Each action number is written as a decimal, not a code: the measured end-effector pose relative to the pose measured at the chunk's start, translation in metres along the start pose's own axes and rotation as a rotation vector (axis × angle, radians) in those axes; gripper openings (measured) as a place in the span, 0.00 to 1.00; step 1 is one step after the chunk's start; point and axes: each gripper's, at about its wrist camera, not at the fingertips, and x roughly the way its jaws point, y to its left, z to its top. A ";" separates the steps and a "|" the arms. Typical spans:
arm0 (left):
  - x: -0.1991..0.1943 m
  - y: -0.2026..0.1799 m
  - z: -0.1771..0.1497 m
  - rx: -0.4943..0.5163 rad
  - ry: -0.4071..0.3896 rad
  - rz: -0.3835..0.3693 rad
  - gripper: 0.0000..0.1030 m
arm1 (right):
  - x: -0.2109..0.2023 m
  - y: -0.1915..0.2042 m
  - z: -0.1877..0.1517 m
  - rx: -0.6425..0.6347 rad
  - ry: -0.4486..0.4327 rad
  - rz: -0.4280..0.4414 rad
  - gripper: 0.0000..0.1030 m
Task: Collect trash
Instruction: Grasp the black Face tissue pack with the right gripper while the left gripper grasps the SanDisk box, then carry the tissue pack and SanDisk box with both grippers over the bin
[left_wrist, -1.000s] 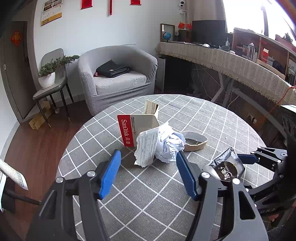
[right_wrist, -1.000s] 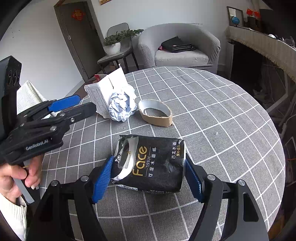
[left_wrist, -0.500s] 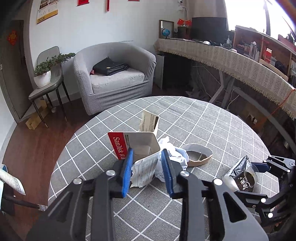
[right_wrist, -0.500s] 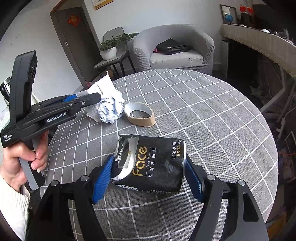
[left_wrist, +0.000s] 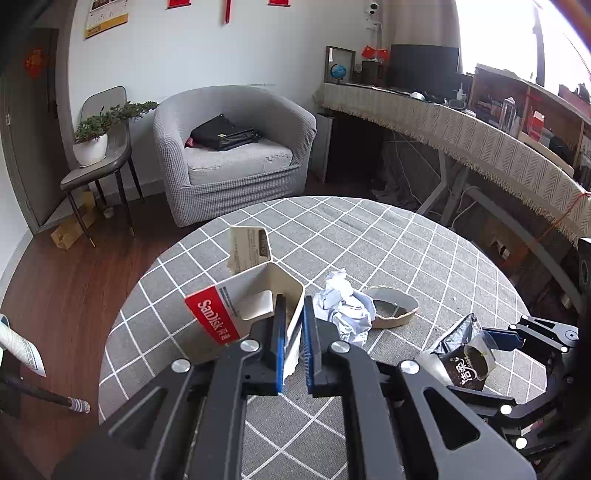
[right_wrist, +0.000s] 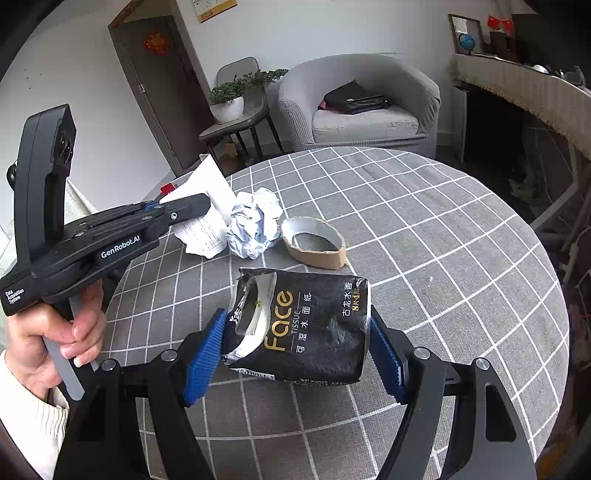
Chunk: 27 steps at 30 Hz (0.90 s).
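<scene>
Left wrist view: left gripper (left_wrist: 293, 343) pinches the card box (left_wrist: 251, 306) at frame centre; paper ball (left_wrist: 343, 308) and tape ring (left_wrist: 393, 312) lie loose beside it. Right wrist view: right gripper (right_wrist: 295, 354) clamps the tissue pack (right_wrist: 306, 325), lower centre. Two items grabbed, two left; no bin visible.

Grey armchair (left_wrist: 232, 147) holds a black bag (left_wrist: 223, 133); potted plant (left_wrist: 92, 142) on chair (left_wrist: 101, 162).

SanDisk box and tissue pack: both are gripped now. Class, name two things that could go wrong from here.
1. The left gripper pinches only one thin wall of the SanDisk box; it may crush or slip.
2. The right gripper holds the torn, soft tissue pack by its sides; it could sag and drop.
</scene>
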 end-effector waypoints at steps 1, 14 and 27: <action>-0.004 0.003 -0.001 -0.014 -0.002 0.001 0.09 | 0.001 0.005 0.002 -0.011 -0.004 0.005 0.72; -0.076 0.041 -0.039 -0.074 -0.011 0.152 0.09 | 0.008 0.072 0.012 -0.149 -0.036 0.017 0.72; -0.123 0.095 -0.093 -0.153 0.011 0.216 0.09 | 0.037 0.150 0.025 -0.244 -0.053 0.088 0.72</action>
